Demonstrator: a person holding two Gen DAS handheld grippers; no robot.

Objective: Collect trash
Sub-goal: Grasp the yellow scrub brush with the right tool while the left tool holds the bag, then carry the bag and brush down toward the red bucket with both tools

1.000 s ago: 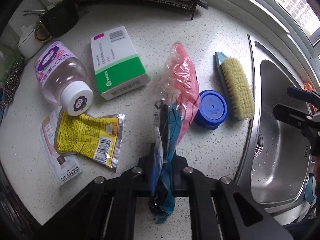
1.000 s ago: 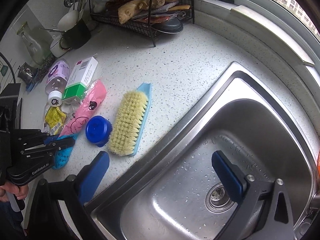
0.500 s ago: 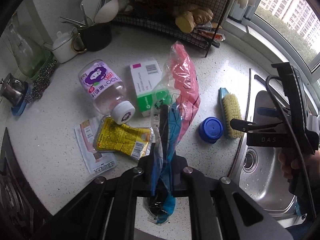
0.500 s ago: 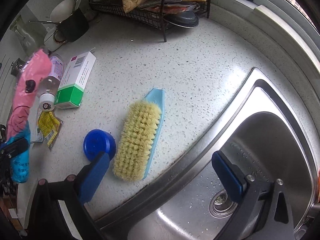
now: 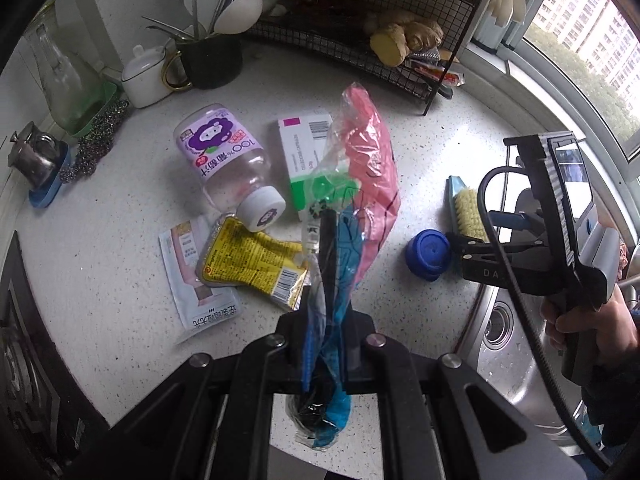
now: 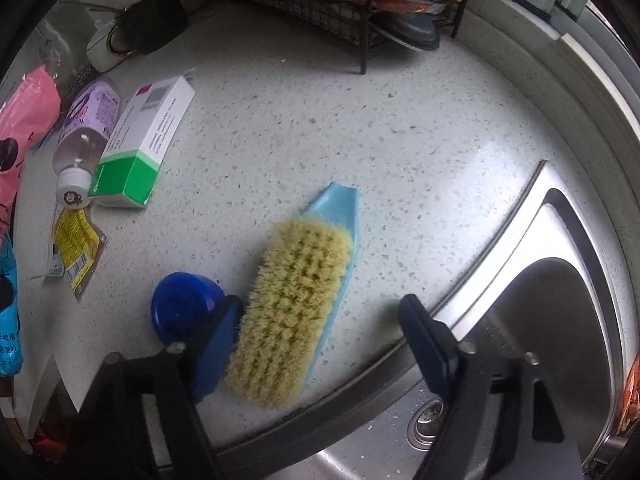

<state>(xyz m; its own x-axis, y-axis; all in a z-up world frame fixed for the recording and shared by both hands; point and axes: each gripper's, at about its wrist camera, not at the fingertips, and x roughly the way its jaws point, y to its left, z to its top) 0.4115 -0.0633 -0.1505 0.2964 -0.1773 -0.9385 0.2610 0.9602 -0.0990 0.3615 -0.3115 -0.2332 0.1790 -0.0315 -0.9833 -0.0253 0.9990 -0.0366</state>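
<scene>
Right tongs [image 6: 320, 344] moved sink-to-brush [image 6: 296, 308], closing; one cap [image 6: 182, 304].

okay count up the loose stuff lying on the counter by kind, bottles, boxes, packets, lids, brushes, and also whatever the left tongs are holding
Bottles: 1, the purple-label bottle
Boxes: 1, the green and white box
Flat packets: 2, the yellow packet and the white packet under it
Lids: 1, the blue lid
Brushes: 1, the scrub brush
Held in the left tongs: 1, the pink and blue plastic bag
Total: 7
</scene>
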